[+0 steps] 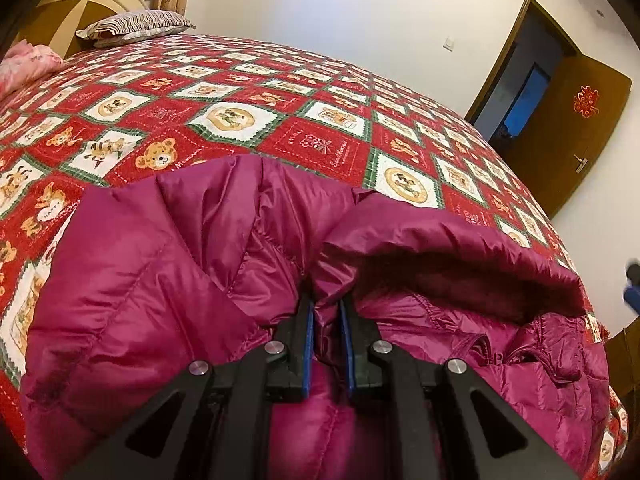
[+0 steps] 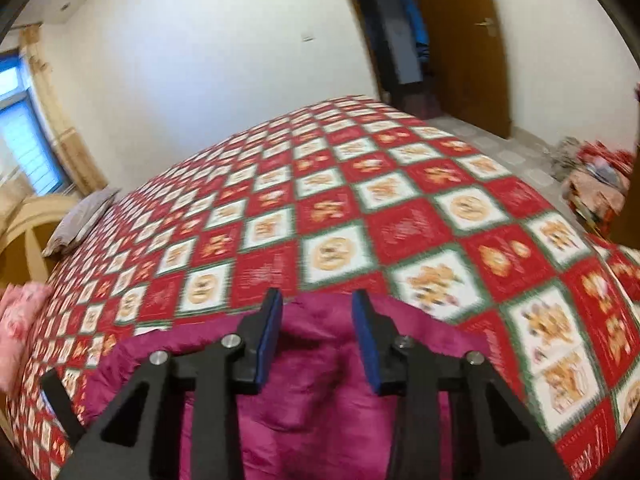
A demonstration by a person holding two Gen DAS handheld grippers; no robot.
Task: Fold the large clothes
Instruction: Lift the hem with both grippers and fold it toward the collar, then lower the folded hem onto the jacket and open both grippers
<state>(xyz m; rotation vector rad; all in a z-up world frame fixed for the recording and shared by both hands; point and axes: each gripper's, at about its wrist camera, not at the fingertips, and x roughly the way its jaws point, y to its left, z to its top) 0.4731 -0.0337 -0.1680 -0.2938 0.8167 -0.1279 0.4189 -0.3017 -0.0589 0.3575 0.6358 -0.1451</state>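
Note:
A magenta puffer jacket (image 1: 160, 272) lies on the red patchwork bedspread (image 1: 240, 92), its hood (image 1: 460, 256) bulging to the right. My left gripper (image 1: 326, 304) is shut on a fold of the jacket near the base of the hood, fabric pinched between its blue pads. In the blurred right wrist view the same jacket (image 2: 312, 392) lies below my right gripper (image 2: 317, 300), which hovers above it with its jaws apart and nothing between them. The right gripper's blue tip (image 1: 632, 288) peeks in at the right edge of the left wrist view.
A striped pillow (image 1: 132, 28) and a pink quilt (image 1: 24, 64) lie at the head of the bed by a beige headboard (image 1: 80, 4). A brown door (image 1: 568, 132) stands open beyond the bed. A pile of cloth and bags (image 2: 596, 184) sits on the tiled floor.

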